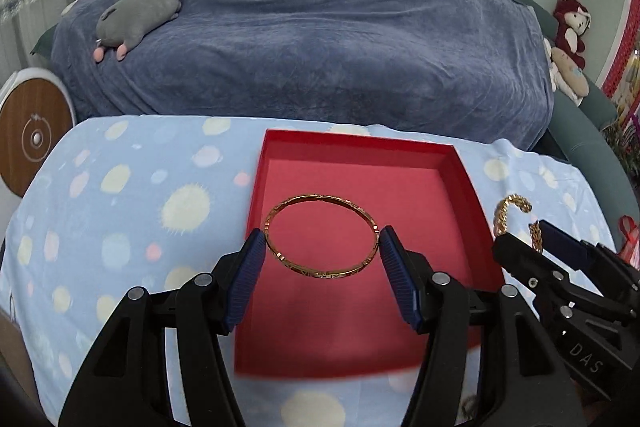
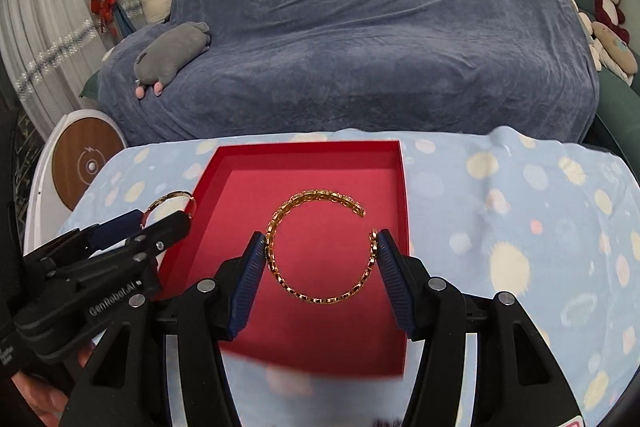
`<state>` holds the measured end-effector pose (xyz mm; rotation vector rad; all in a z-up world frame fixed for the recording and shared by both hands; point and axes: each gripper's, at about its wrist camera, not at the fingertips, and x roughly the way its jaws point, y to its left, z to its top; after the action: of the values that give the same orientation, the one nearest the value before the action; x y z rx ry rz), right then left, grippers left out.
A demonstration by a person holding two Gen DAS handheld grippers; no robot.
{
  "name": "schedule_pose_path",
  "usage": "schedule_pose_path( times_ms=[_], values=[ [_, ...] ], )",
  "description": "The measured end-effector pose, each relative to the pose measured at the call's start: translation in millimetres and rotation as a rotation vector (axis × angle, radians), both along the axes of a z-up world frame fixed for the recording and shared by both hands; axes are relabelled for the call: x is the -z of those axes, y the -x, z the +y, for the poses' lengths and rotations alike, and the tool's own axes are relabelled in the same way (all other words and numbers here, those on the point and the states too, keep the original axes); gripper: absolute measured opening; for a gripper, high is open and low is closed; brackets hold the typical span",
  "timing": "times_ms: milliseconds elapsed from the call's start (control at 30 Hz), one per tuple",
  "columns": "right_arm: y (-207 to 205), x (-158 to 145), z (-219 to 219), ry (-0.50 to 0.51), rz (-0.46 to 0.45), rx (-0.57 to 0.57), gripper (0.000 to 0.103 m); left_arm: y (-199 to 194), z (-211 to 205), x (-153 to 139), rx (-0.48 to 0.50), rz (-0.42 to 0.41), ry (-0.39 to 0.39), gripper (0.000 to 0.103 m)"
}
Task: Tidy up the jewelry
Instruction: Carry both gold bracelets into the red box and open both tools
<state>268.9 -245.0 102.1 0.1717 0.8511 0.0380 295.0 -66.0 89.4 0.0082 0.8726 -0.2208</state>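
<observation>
A shallow red tray point(image 1: 460, 179) lies on the dotted light-blue cloth. My left gripper point(image 1: 322, 243) is shut on a thin closed gold bangle point(image 1: 316, 274), held flat in the air over the tray floor, pads pressing its left and right sides. My right gripper point(image 2: 322, 245) is shut on an open-ended gold chain-link cuff point(image 2: 320, 297), also held above the tray point(image 2: 402, 187), its gap toward the far right. In the left wrist view the right gripper point(image 1: 538, 241) shows at the right edge with the cuff point(image 1: 505, 207). The right wrist view has the left gripper point(image 2: 160, 223) with the bangle point(image 2: 170, 197).
The light-blue dotted cloth point(image 1: 120, 211) covers the table around the tray. Behind it stands a sofa under a dark blue blanket point(image 1: 320, 35) with a grey plush toy point(image 1: 136, 15). A round wooden-topped stool point(image 1: 32, 143) stands at the left. Part of a hand point(image 2: 36, 395) shows bottom left.
</observation>
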Motion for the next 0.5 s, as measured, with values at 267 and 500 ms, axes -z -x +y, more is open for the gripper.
schedule_pose_path(
  times_ms=[267,500],
  values=[
    [-68,40,-1,0.002,0.066,0.006,0.055,-61,-14,38,-0.003,0.063,-0.039,0.056],
    [-85,57,-3,0.037,0.087,0.015,0.060,-71,-12,51,-0.029,0.044,-0.056,0.076]
  ],
)
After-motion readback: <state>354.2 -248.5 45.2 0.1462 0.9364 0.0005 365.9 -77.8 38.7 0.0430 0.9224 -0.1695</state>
